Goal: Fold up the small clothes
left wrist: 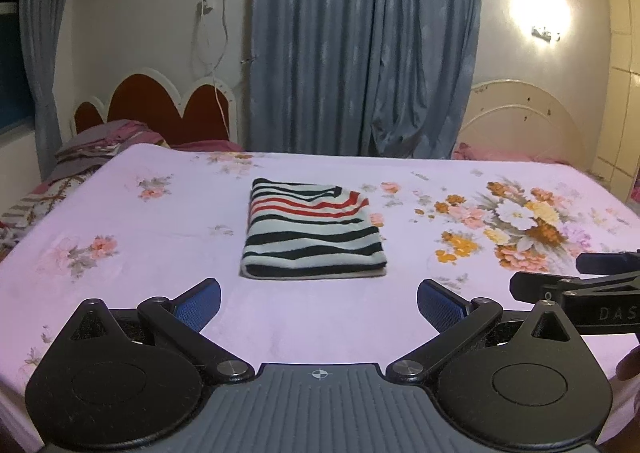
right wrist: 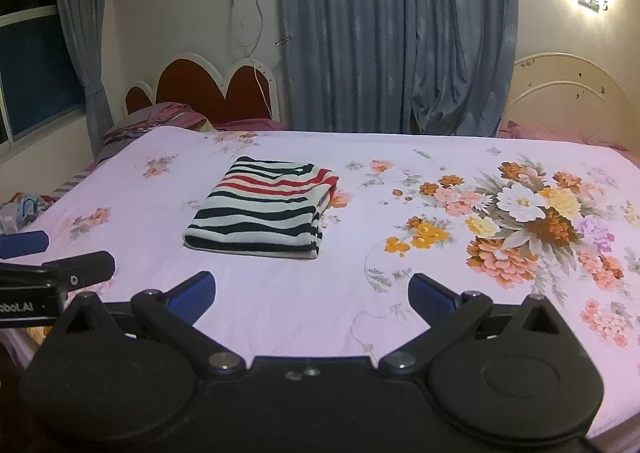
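Note:
A small striped garment (left wrist: 314, 231), white with black and red stripes, lies folded into a neat rectangle on the pink floral bedsheet (left wrist: 160, 313). It also shows in the right wrist view (right wrist: 262, 209), ahead and to the left. My left gripper (left wrist: 319, 305) is open and empty, held back from the garment's near edge. My right gripper (right wrist: 312, 299) is open and empty, nearer the bed's front and right of the garment. The right gripper also shows at the right edge of the left wrist view (left wrist: 580, 285); the left gripper shows at the left edge of the right wrist view (right wrist: 52, 265).
A large flower print (right wrist: 528, 221) covers the sheet's right part. Rumpled bedding (left wrist: 92, 149) lies at the far left by a red headboard (left wrist: 160, 101). Blue curtains (left wrist: 360, 45) hang behind the bed. A cream headboard (left wrist: 520, 113) stands at the far right.

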The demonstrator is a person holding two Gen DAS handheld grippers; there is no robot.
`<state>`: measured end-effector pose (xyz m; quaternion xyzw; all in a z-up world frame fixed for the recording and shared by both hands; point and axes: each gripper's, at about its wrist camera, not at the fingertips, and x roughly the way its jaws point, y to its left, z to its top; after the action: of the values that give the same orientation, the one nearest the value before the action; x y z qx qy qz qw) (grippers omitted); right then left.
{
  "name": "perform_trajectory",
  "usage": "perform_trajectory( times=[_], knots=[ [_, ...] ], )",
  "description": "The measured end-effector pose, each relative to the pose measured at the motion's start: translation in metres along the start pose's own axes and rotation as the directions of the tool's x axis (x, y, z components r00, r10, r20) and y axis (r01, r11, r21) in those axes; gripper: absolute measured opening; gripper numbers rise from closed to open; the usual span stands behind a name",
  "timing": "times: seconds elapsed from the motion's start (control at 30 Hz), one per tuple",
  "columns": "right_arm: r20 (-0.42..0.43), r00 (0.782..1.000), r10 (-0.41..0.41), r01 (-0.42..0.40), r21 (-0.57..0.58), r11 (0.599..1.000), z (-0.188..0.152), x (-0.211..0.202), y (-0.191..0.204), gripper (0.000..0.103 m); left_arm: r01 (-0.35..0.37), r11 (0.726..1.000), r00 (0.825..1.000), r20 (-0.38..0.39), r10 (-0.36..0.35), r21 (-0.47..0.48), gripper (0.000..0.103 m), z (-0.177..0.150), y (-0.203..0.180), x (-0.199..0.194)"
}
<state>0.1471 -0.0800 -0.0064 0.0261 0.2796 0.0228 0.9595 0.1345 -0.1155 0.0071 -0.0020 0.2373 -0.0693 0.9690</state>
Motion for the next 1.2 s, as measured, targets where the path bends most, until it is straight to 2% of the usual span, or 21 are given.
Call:
perform_trajectory(
  times=[0.5, 1.2],
  knots=[
    [0.036, 0.999, -0.018, 0.018, 0.004, 1.000, 0.003, -0.015, -0.009, 0.102, 0.009, 1.000, 1.000, 0.029, -0.010, 0.021, 0.103, 0.007, -0.014, -0.009],
    [0.043, 0.999, -0.030, 0.030, 0.003, 1.000, 0.006, -0.018, -0.010, 0.102, 0.006, 1.000, 0.999, 0.037, -0.007, 0.029, 0.103, 0.010, -0.008, -0.009]
  ],
)
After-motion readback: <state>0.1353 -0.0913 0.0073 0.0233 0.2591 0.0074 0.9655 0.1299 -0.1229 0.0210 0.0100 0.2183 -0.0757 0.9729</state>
